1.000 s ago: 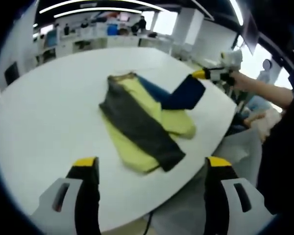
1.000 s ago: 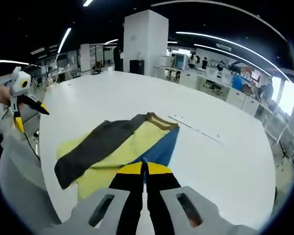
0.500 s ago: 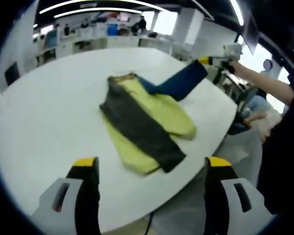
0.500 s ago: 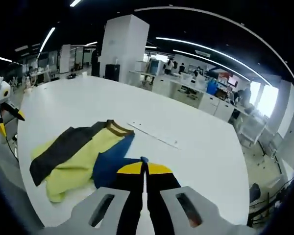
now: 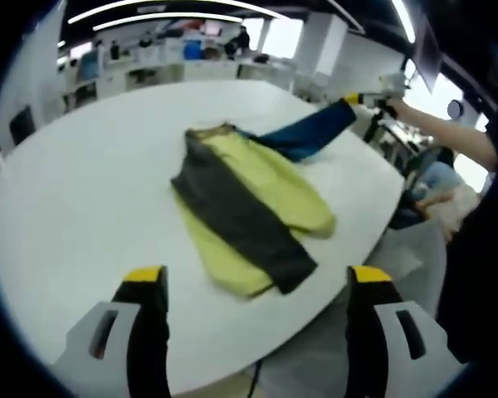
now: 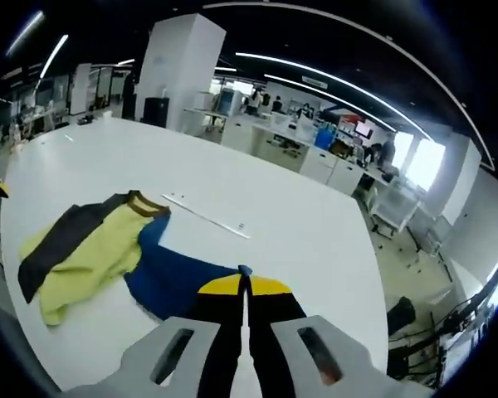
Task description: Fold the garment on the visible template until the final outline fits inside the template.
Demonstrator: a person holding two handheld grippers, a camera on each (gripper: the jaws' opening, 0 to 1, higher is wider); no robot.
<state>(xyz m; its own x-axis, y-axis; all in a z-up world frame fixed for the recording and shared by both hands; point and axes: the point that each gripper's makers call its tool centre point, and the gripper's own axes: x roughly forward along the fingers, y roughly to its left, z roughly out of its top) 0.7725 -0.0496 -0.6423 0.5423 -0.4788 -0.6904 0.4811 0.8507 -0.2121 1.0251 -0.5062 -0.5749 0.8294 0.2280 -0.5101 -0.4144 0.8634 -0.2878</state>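
- Left gripper (image 5: pixel 253 286): jaws spread wide apart, nothing between them, hovering over the near edge of the table. Its place in the left gripper view matches the earlier frames.
- Table (image 5: pixel 83 182): large, white, rounded; carries the garment on its right half in the left gripper view. No template outline can be made out on it.
- Garment (image 5: pixel 249 199): colour-blocked top with a brown collar (image 5: pixel 207 130); lies partly folded on the table, near its right edge.
- Dark grey panel (image 5: pixel 232 211): a long band laid diagonally over the yellow, unmoved since a second ago.
- Yellow panel (image 5: pixel 286 186): flat on the table. More of it is bare now, since the blue part that lay doubled over it earlier has been drawn off.
- Blue sleeve (image 5: pixel 311 137): stretched taut from the collar region outward to the right, lifted off the table at its far end. A second ago it lay folded back on the yellow.
- Right gripper (image 5: pixel 357 99): yellow-tipped jaws pressed together on the end of the blue sleeve; it has moved farther out from the garment than in the earlier frames. In the right gripper view the closed tips (image 6: pixel 244 278) meet on the blue cloth (image 6: pixel 183 278), which now spreads toward the camera.
- Thin strip (image 6: pixel 206 215): a pale line on the table beyond the garment in the right gripper view; what it is cannot be told.
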